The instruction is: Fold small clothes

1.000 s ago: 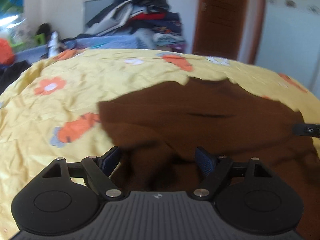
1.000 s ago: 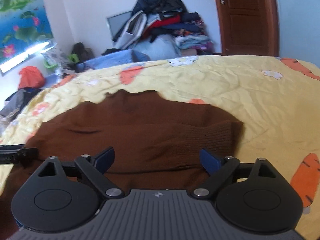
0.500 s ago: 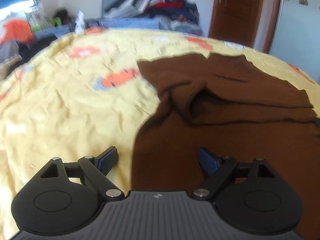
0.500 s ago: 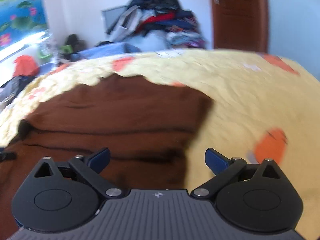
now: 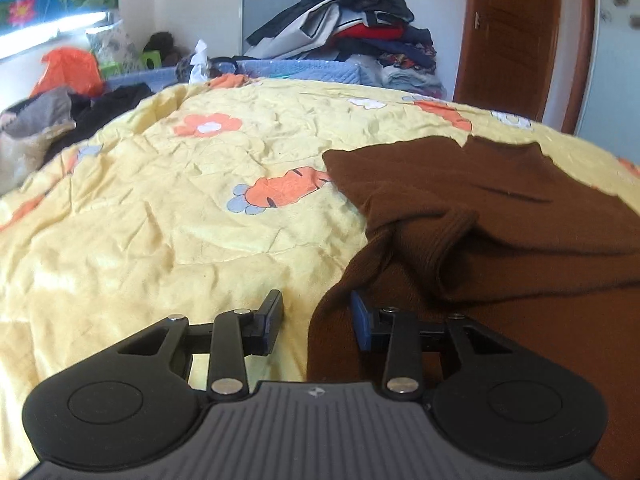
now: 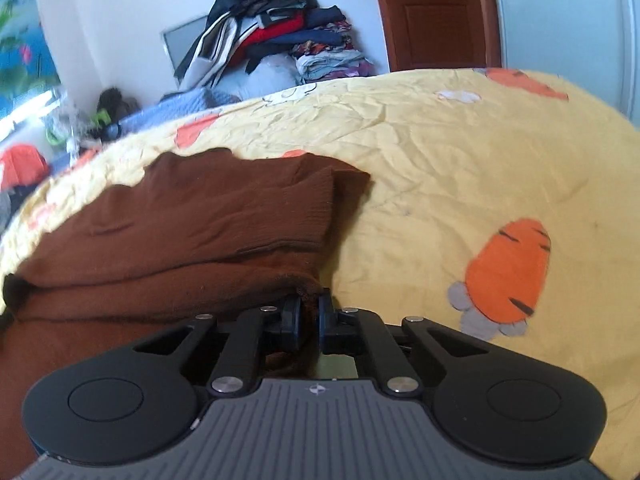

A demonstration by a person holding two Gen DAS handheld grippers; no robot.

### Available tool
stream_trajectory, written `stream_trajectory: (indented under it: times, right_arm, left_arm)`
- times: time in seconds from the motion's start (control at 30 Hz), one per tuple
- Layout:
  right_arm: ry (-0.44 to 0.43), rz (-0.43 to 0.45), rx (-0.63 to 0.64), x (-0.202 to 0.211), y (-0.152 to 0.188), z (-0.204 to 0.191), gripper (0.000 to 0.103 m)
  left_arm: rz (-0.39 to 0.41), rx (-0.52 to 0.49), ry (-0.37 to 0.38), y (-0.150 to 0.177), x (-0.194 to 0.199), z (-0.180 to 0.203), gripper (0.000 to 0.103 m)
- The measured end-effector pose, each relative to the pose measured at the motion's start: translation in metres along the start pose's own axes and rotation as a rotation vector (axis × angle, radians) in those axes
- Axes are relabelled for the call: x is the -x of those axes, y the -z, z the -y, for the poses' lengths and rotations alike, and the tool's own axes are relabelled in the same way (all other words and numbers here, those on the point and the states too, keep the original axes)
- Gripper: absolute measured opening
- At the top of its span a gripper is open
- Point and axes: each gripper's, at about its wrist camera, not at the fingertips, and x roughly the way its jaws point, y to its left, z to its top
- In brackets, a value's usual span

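A brown knit sweater [image 5: 500, 216] lies on a yellow bedspread [image 5: 180, 208], its sleeves folded across the body. In the left wrist view my left gripper [image 5: 317, 316] straddles the sweater's left edge. Its jaws are closing, with a gap still between them; the right pad rests on the brown cloth and the left pad over the yellow cover. In the right wrist view the sweater [image 6: 192, 220] spreads to the left. My right gripper [image 6: 309, 310] is shut on the sweater's right edge, a bunch of brown cloth pinched between its pads.
A heap of clothes [image 5: 352, 16] is stacked against the far wall beside a brown door [image 5: 516, 32]. An orange bag [image 5: 68, 68] and dark garments [image 5: 108, 104] lie off the bed's far left. Bare bedspread [image 6: 460, 168] stretches right of the sweater.
Both grippers drew back toward the sweater's near side edges. The right one went from wide open to shut on the cloth. The left one's jaws narrowed around the left edge.
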Motion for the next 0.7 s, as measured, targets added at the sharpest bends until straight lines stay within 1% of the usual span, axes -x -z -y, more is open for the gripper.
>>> stream_trajectory:
  times: [0.07,0.13,0.17,0.2,0.23,0.3,0.37,0.4,0.5,0.57,0.6,0.63,0.7]
  right_arm:
    - [0.000,-0.015,0.023,0.002,-0.001,-0.008,0.013]
    - [-0.003,-0.012,0.005,0.009,-0.001,-0.012,0.029]
    - [0.001,0.006,0.005,0.016,0.000,-0.014,0.045]
    - [-0.005,0.032,0.014,0.024,0.001,-0.017,0.057]
    - [-0.007,0.058,0.026,0.031,0.002,-0.021,0.061]
    - [-0.021,0.082,0.050,0.037,0.000,-0.031,0.063]
    - [-0.047,0.082,0.074,0.034,-0.006,-0.044,0.063]
    - [-0.055,0.075,0.091,0.030,-0.008,-0.050,0.065]
    - [-0.049,0.040,0.124,0.013,-0.009,-0.064,0.065]
    - [-0.036,0.007,0.124,0.003,-0.004,-0.068,0.067]
    - [-0.030,-0.005,0.124,-0.002,0.001,-0.067,0.070]
    - [-0.034,0.016,0.137,-0.002,0.007,-0.068,0.071]
    - [-0.050,0.046,0.178,-0.004,0.017,-0.071,0.086]
  left_arm:
    - [-0.012,0.008,-0.014,-0.002,0.004,0.002,0.036]
    - [-0.012,0.004,-0.029,-0.002,0.011,0.005,0.037]
    - [0.004,-0.009,-0.036,-0.002,0.017,0.007,0.037]
    - [0.028,-0.033,-0.041,-0.002,0.022,0.011,0.038]
    - [0.055,-0.061,-0.050,-0.003,0.026,0.015,0.038]
    - [0.084,-0.102,-0.073,-0.010,0.023,0.024,0.044]
    - [0.080,-0.117,-0.093,-0.023,0.010,0.031,0.044]
    - [0.069,-0.131,-0.101,-0.028,0.001,0.034,0.044]
    - [-0.003,-0.201,-0.110,-0.036,-0.029,0.045,0.044]
    - [-0.001,-0.200,-0.075,-0.036,-0.033,0.046,0.044]
    - [-0.003,-0.193,-0.055,-0.037,-0.033,0.046,0.044]
    - [-0.002,-0.182,-0.029,-0.038,-0.033,0.045,0.044]
    - [-0.004,-0.158,0.003,-0.036,-0.037,0.044,0.044]
